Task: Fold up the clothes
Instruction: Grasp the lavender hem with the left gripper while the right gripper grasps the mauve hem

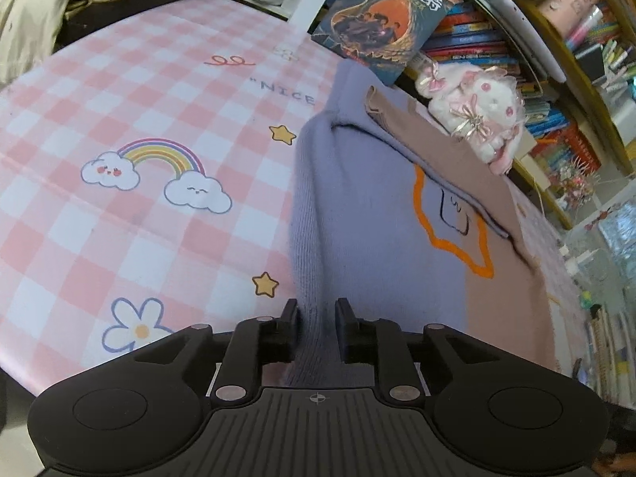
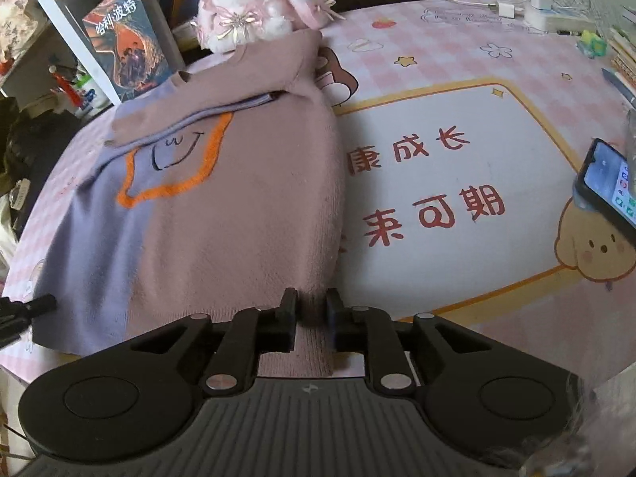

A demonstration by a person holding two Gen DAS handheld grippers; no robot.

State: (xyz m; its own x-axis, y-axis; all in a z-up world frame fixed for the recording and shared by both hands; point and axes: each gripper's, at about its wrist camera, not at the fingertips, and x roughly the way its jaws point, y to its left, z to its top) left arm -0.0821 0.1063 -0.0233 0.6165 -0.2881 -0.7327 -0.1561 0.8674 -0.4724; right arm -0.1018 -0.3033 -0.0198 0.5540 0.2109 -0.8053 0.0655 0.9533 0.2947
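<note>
While the sweater (image 1: 377,214) lies flat on the table (image 1: 119,119), each tool straddles a bottom corner of it, likely so the hem can be lifted evenly and carried toward the collar. Ahead and left of the left tool (image 1: 317,318) spreads bare pink-check cloth with a rainbow; between its fingers runs the purple edge of the knit, standing up in a ridge, and the jaws sit narrowly apart with a sliver of gap on each side, so the pads seem not to be pressing. Beyond and right of that tool, the sleeve (image 1: 457,167) is already crossed over the chest, which suggests the side folds are done. At the right tool (image 2: 311,314), the mauve edge sits between the fingers in the same way, jaws slightly parted, grip apparently loose. Straight ahead of it lies the body with its orange outline; far ahead sits a plush rabbit (image 2: 254,4), and off to its right a phone (image 2: 608,183).
</note>
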